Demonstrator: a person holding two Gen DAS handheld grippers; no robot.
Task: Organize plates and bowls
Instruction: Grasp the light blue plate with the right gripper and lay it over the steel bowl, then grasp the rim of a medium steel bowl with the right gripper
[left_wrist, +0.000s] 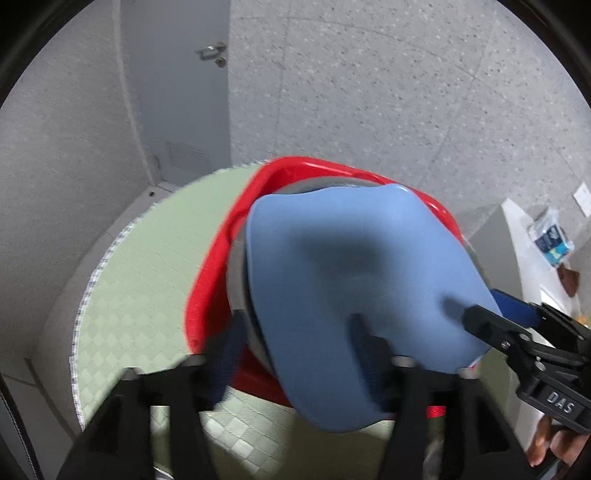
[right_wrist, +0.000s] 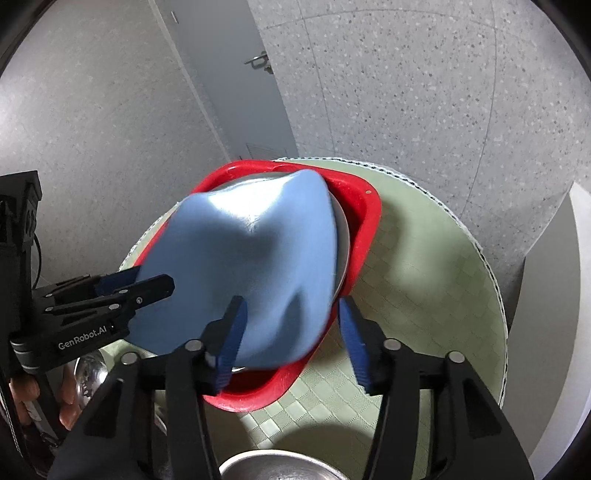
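Blue plate: centre frame, tilted over a steel bowl in the red basin on the bench. Left gripper fingers pinch its rim; right gripper fingers straddle the near edge, grip uncertain. Likely light, stiff, slick plastic; take the rim

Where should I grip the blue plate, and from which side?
Take the blue plate by its thin rim at the near edge, coming in edge-on from the near side and pinching it top and bottom. Its face looks too broad to span, and it lies tilted over the metal bowl in the red tub, leaving that rim exposed.
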